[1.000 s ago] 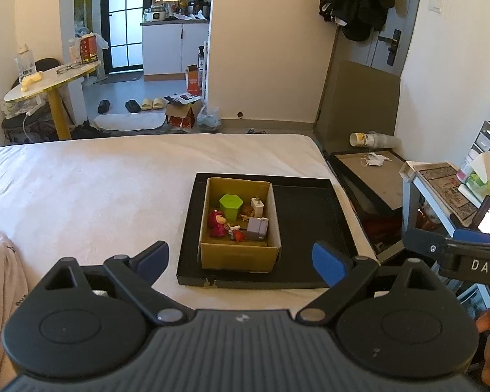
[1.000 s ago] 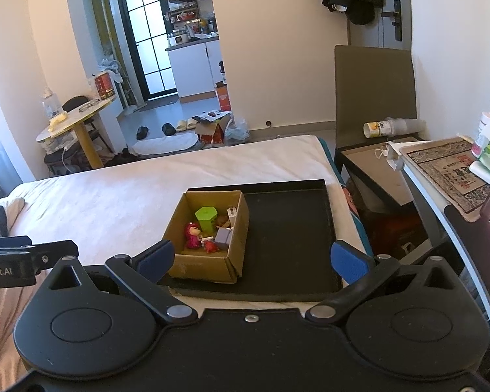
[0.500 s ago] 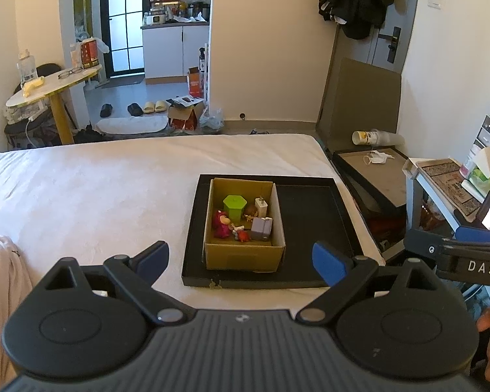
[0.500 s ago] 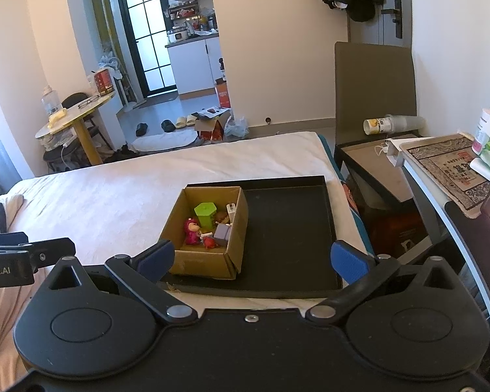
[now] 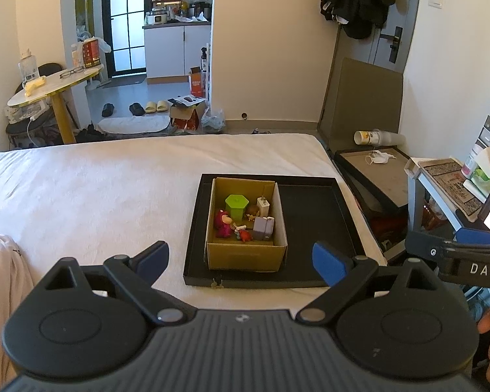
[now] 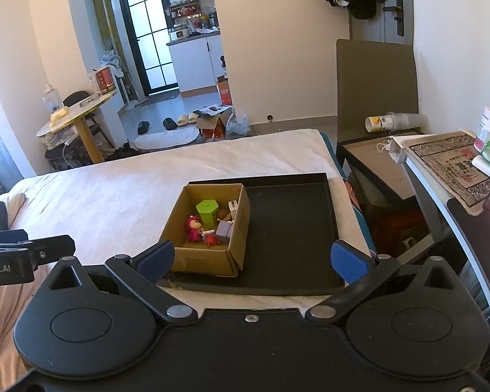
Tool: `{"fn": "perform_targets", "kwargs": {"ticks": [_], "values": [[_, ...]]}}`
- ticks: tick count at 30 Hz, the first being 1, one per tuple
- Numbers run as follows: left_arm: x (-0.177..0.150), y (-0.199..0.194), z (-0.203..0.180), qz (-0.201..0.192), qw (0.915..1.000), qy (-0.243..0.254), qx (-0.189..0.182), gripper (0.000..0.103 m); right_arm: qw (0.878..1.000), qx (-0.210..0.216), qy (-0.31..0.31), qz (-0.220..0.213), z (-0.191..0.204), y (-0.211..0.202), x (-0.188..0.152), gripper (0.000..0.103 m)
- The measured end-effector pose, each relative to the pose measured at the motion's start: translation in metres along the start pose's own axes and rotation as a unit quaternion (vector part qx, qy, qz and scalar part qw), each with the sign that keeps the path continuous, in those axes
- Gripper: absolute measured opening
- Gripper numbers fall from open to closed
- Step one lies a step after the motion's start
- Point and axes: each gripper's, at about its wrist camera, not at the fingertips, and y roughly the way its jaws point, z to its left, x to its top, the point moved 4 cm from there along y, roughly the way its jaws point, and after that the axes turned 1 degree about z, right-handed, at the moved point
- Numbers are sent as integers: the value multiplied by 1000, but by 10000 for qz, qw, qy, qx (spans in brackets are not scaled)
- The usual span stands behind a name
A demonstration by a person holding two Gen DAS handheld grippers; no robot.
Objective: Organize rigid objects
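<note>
Left gripper [image 5: 241, 256] level above white bed, aimed at open brown cardboard box [image 5: 245, 254], jaws spread, empty. Right gripper [image 6: 251, 256] alongside, likewise released. Box with small toys sits in left half of shallow black tray [image 5: 317, 225].

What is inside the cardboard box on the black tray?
The cardboard box holds a green hexagonal container, a pink plush toy, a white charger, a purple box and small figures. Whatever lies beneath them is hidden.
</note>
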Motion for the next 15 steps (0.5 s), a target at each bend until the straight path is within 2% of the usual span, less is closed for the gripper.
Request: {"fn": "perform_targets", "kwargs": {"ticks": [15], "values": [[-4, 2, -2, -15, 9999, 17, -153, 94, 10000, -1, -70, 34, 3, 1, -2, 103]]}}
